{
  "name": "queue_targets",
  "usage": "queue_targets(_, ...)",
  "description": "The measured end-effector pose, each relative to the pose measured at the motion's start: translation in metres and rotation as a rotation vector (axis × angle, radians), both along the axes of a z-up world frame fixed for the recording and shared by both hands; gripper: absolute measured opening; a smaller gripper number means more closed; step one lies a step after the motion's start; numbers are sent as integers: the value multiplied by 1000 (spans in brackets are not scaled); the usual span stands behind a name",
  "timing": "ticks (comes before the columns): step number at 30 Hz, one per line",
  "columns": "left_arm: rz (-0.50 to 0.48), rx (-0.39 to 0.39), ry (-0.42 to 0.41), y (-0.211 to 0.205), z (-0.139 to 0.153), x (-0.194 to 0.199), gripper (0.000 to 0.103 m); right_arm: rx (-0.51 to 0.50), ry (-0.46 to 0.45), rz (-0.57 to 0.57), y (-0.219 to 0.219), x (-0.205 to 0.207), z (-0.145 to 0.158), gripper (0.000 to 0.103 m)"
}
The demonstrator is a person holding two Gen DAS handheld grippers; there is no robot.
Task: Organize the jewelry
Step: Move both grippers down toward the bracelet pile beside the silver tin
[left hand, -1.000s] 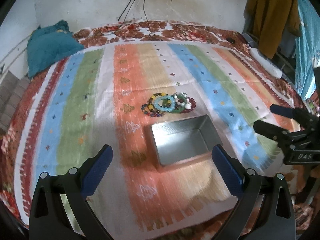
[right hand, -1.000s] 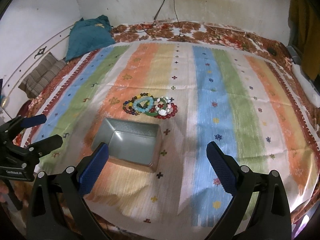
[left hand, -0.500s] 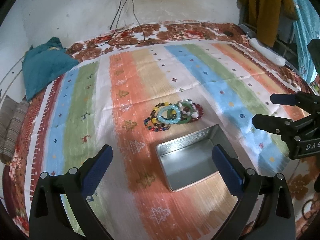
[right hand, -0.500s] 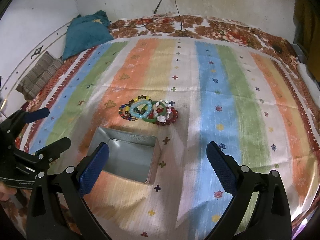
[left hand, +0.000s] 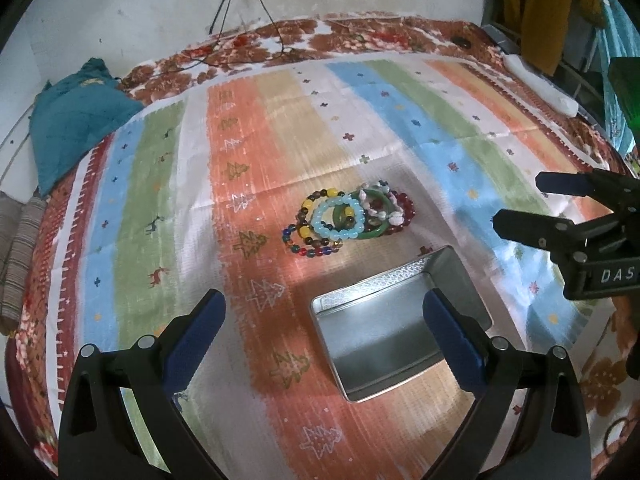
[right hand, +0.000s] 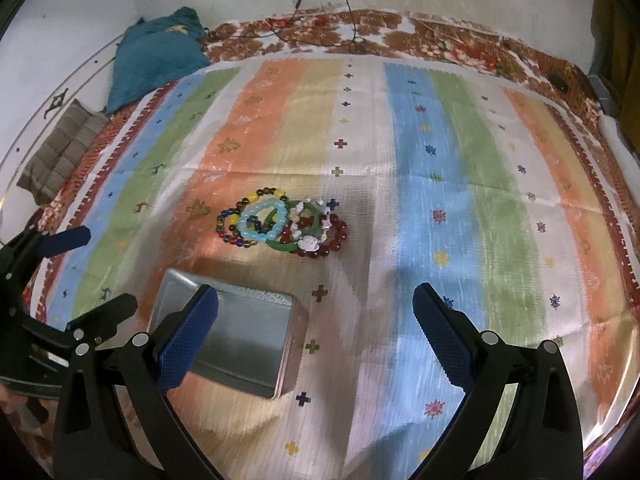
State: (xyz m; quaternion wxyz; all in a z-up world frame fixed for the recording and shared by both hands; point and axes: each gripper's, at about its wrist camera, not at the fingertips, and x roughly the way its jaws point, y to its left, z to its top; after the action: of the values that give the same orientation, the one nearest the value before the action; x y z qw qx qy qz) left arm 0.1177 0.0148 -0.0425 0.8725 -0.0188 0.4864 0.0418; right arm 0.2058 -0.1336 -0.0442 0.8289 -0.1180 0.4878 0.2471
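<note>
Hovering over the striped cloth [left hand: 168,184], both our grippers spread wide, holding nothing.

Largest first: the cloth covers the bed; on its orange stripe the open metal tin [left hand: 384,336] lies with its long axis slanting toward the far right in our left view. Just beyond it, apart, the overlapping bracelets [left hand: 352,222] run crosswise. Left gripper [left hand: 324,332], right gripper [right hand: 316,330].

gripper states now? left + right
Left gripper: open, holding nothing, above the tin.
Right gripper: open, holding nothing; bracelets lie untouched on the cloth.
</note>
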Motion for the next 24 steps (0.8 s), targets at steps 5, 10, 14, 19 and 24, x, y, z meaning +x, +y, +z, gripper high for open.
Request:
queue_targets(5,32,-12,22,10,-6,14,93,-4,21,-21,2,16,-8,99)
queue_targets(10,51,-36,43,17,-13,26,91,-8,37,-19,7,27,-15,99)
queue_targets(14,55,-47,51,19,-17,36,88,2,47,-21,10,36,-20,99)
queue_targets(19,51,-37,76,19,-27,48,84,-3,60,-6,19,47,-28,99)
queue_targets(24,57,-36,104,22,-34,59,81,-23,78,-6,25,57,-40,99)
